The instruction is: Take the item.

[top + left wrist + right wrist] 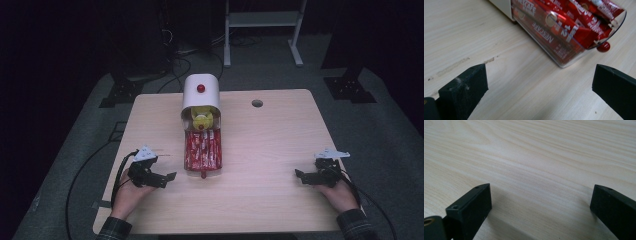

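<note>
Mid-table sits the clear drawer (203, 150) of red coffee sticks (564, 23), pulled out of its white box (200, 92). Left gripper (161, 178) nearby, right gripper (306, 176) well apart, both jaws spread, nothing grabbed yet.

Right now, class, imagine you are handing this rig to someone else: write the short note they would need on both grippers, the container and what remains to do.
Left gripper: open, holding nothing, resting on the table just left of the drawer's front end.
Right gripper: open, holding nothing, near the table's right edge, far from the container.
White dispenser box sits at the table's middle back; its clear drawer is pulled out toward you, full of red Nescafe sachets, with a red knob at its front.
Done: the drawer stands open.
Left: nothing has been gripped yet; the left gripper is better placed for the drawer.
</note>
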`<action>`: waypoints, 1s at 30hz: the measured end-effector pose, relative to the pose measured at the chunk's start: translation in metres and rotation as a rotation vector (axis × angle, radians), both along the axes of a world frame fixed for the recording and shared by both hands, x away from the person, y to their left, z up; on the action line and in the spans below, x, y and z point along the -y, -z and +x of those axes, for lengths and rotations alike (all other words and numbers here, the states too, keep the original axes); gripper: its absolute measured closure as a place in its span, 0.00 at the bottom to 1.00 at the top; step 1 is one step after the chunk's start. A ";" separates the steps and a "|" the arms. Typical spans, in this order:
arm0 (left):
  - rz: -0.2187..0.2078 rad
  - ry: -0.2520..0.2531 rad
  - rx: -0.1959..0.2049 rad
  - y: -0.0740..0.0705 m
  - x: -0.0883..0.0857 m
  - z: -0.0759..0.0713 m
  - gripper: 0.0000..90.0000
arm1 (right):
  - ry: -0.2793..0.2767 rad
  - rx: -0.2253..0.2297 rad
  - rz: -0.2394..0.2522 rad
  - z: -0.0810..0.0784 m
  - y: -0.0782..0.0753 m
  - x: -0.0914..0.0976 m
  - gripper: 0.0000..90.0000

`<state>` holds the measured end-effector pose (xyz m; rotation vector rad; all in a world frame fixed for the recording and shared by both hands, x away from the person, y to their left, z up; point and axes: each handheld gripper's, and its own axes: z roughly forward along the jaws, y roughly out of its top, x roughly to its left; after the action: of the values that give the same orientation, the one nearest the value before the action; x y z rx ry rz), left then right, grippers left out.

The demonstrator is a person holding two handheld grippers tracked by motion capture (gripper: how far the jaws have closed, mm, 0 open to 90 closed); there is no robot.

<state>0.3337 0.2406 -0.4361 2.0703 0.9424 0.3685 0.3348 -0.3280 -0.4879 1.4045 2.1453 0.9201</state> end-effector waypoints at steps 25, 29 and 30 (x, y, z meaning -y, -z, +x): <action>-0.050 0.017 0.050 -0.025 0.020 0.015 0.06 | 0.000 0.000 -0.001 0.000 0.000 0.000 0.03; -0.053 0.027 0.050 -0.028 0.024 0.018 0.08 | 0.000 0.000 0.000 0.000 0.000 0.000 0.03; -0.053 0.029 0.051 -0.028 0.025 0.019 0.08 | 0.000 0.000 -0.001 0.000 0.000 0.000 0.03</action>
<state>0.3524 0.2152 -0.4077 2.0150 0.8820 0.3760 0.3348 -0.3280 -0.4879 1.4039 2.1451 0.9198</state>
